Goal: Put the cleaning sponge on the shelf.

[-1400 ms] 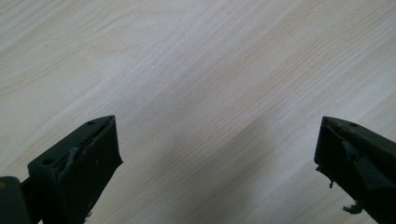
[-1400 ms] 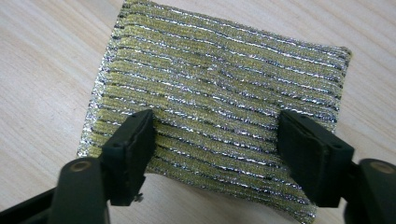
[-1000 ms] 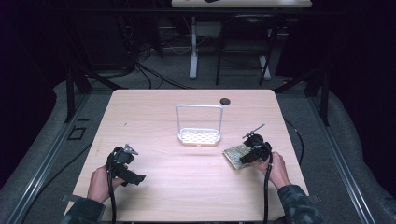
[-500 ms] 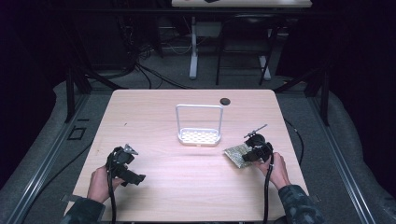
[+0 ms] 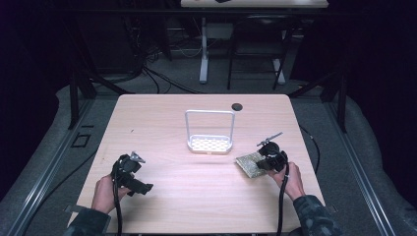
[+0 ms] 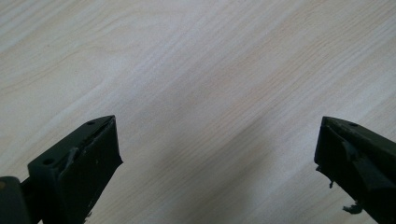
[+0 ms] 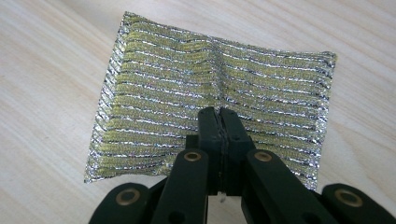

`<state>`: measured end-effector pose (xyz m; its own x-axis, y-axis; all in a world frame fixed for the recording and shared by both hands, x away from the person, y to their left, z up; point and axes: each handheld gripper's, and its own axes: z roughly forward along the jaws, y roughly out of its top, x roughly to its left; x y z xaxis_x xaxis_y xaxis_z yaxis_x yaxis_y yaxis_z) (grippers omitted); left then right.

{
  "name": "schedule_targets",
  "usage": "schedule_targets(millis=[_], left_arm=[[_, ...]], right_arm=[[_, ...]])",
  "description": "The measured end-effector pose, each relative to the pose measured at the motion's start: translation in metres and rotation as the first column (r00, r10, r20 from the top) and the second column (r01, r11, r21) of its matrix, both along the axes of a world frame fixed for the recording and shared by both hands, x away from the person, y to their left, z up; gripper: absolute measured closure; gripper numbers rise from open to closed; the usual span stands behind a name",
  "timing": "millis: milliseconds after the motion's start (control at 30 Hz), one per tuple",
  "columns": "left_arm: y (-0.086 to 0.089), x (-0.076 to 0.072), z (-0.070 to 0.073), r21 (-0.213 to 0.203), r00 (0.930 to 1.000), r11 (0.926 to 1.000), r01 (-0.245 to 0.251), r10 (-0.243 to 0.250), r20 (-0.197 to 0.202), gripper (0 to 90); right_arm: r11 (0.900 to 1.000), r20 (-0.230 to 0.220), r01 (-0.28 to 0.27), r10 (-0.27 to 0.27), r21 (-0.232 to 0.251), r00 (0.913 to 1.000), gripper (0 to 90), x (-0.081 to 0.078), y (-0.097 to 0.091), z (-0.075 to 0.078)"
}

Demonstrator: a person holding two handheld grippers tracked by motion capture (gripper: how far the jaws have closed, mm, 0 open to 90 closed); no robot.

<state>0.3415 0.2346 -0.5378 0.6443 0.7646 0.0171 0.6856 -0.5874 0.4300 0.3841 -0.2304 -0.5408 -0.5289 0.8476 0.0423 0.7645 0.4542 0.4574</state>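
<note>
A scouring pad (image 7: 163,88) woven in gold and silver stripes lies flat on the wooden table (image 5: 196,201), at its right side (image 5: 247,164). My right gripper (image 7: 218,114) has just been closing and is now shut, its jaws pinching a crease in the pad's near middle. In the high view that gripper (image 5: 262,164) sits at the pad's right edge, held by the person's right hand. My left gripper (image 6: 217,140) stands open over bare wood with nothing between its jaws; it rests at the table's front left (image 5: 141,186).
A white perforated tray with a tall wire hoop (image 5: 210,142) stands at the table's middle, just left of the pad. A small black round disc (image 5: 237,106) lies near the far edge. Cables trail from both grippers toward the front edge.
</note>
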Motion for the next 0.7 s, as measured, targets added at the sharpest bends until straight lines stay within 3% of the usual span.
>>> schedule_targets(millis=[333, 700], left_arm=[[0.000, 0.000, 0.000, 0.001, 1.0000, 1.0000, 0.002, -0.002, 0.002, 0.2], [0.000, 0.000, 0.000, 0.001, 1.0000, 1.0000, 0.003, -0.003, 0.001, 0.2]], right_arm=[[0.9998, 0.061, -0.008, 0.007, 0.016, 0.9981, 89.7, -0.007, -0.001, 0.013], [0.9997, 0.083, -0.020, 0.019, 0.016, 0.9964, 89.5, -0.012, 0.003, 0.020]])
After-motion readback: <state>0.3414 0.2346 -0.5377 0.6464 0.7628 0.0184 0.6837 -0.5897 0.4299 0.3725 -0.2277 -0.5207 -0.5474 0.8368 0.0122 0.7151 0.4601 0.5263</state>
